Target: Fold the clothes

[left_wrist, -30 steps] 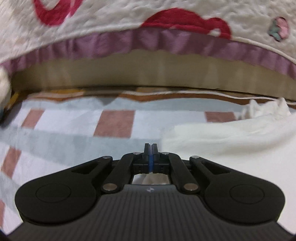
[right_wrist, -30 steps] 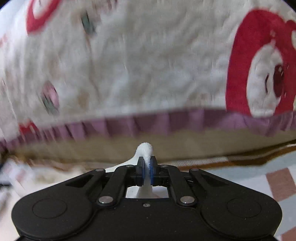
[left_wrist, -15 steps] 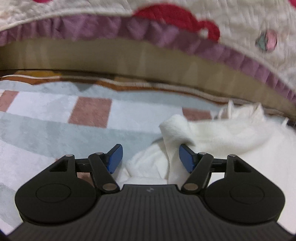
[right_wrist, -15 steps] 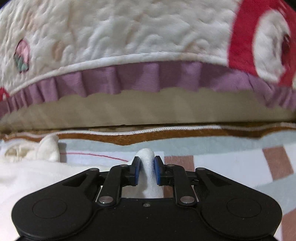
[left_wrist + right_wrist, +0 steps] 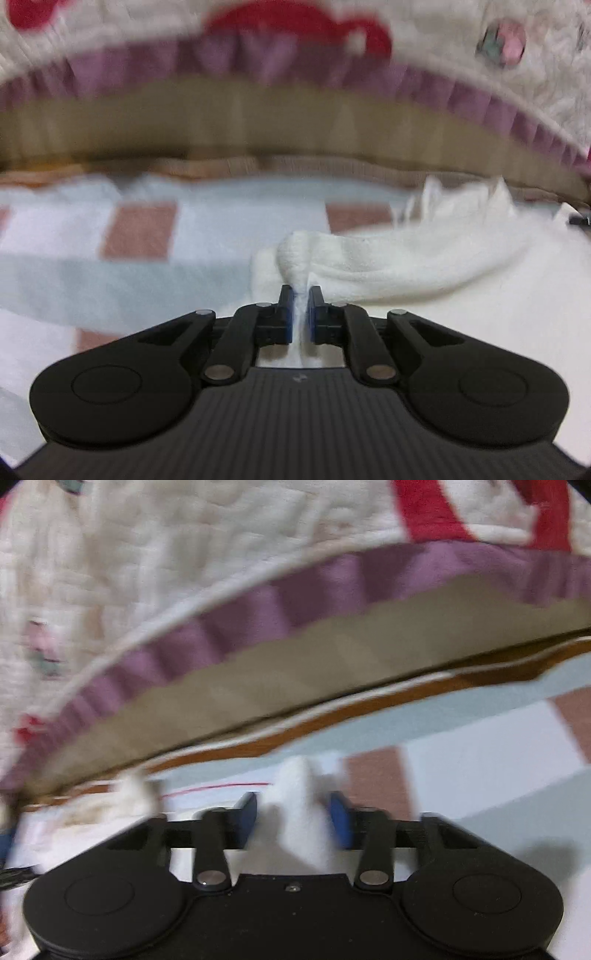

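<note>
Left tongs [image 5: 300, 295] reclamped on white garment [image 5: 406, 258] fold (were open); right tongs [image 5: 293, 812] closing around garment, pads apart.

A fluffy white garment [image 5: 424, 258] lies on a checked mat of pale blue, white and dusty-pink squares with a brown edge [image 5: 140, 236], below a cream quilted bedspread with red motifs and a purple ruffled border [image 5: 177, 572].
</note>
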Tool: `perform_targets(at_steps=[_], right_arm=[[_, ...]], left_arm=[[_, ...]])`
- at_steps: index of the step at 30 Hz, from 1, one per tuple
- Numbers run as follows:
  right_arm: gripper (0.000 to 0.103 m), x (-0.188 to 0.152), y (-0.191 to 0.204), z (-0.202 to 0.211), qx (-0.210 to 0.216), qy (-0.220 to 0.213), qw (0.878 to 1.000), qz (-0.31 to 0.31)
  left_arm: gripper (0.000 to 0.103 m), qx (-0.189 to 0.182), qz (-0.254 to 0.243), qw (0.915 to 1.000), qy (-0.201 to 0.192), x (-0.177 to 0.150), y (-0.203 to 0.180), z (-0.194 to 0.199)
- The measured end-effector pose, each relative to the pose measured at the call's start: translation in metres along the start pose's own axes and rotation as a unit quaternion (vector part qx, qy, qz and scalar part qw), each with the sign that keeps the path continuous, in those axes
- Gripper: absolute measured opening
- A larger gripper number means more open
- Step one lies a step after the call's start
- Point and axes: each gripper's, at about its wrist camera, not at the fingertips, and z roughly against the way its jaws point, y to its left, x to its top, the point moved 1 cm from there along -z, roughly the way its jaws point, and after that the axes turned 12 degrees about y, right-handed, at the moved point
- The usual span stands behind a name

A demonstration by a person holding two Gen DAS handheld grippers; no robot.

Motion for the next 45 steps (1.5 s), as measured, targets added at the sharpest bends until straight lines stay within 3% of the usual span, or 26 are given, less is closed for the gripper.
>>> perform_targets(at_steps=[4, 6, 9, 11, 13, 15, 16, 19, 21, 24, 28, 35, 37, 40, 43, 45], right_arm=[[0.007, -0.002, 0.018, 0.022, 0.016, -0.062, 0.997, 0.05], [0.006, 0.001, 0.024, 0.026, 0.008, -0.074, 0.995, 0.072], [0.006, 0.008, 0.031, 0.02, -0.022, -0.07, 0.993, 0.095], [0.006, 0.011, 0.033, 0.007, -0.054, -0.046, 0.991, 0.109], [0.007, 0.011, 0.036, -0.007, -0.089, -0.012, 0.988, 0.128], [0.018, 0.006, 0.04, -0.01, -0.122, -0.004, 0.984, 0.13], [0.024, 0.004, 0.043, -0.008, -0.133, -0.009, 0.983, 0.126], [0.025, -0.003, 0.048, 0.008, -0.14, -0.017, 0.984, 0.108], [0.029, -0.012, 0.052, 0.024, -0.128, -0.026, 0.987, 0.092], [0.034, -0.037, 0.057, 0.054, -0.101, -0.036, 0.991, 0.08], [0.039, -0.09, 0.067, 0.094, -0.094, -0.048, 0.99, 0.09], [0.04, -0.155, 0.028, 0.142, -0.117, -0.056, 0.989, -0.064], [0.041, -0.173, 0.023, 0.152, -0.123, -0.053, 0.985, -0.112], [0.049, -0.208, 0.012, 0.161, -0.064, -0.06, 0.978, -0.191], [0.051, -0.23, 0.003, 0.152, -0.007, -0.065, 0.961, -0.27], [0.053, -0.235, 0.004, 0.137, 0.01, -0.061, 0.955, -0.291]], left_arm=[[0.007, 0.014, 0.057, 0.9942, -0.09, -0.004, 0.01, 0.049], [0.008, 0.027, 0.07, 0.9934, -0.088, -0.006, 0.016, 0.041], [0.01, 0.039, 0.092, 0.9945, -0.033, -0.009, 0.022, 0.001], [0.028, 0.058, 0.096, 0.9937, 0.0, -0.011, 0.023, -0.02], [0.047, 0.094, 0.092, 0.9913, 0.004, -0.011, 0.019, -0.019], [0.049, 0.11, 0.089, 0.99, -0.004, -0.011, 0.015, -0.006], [0.049, 0.104, 0.083, 0.9911, -0.01, -0.014, 0.013, 0.003], [0.049, 0.085, 0.065, 0.9938, -0.028, -0.022, 0.004, 0.032], [0.047, 0.05, 0.05, 0.997, -0.031, -0.035, -0.013, 0.048], [0.047, 0.011, 0.027, 0.9994, -0.019, -0.063, -0.04, 0.065], [0.049, 0.005, -0.004, 0.9998, 0.018, -0.1, -0.07, 0.068], [0.049, 0.026, 0.002, 0.9991, 0.033, -0.134, -0.068, 0.069], [0.049, 0.052, -0.007, 0.9983, 0.026, -0.138, -0.067, 0.065], [0.049, 0.065, -0.013, 0.9975, 0.024, -0.146, -0.064, 0.057], [0.049, 0.059, -0.003, 0.998, 0.023, -0.145, -0.062, 0.057], [0.049, 0.057, 0.0, 0.9981, 0.022, -0.146, -0.061, 0.057]])
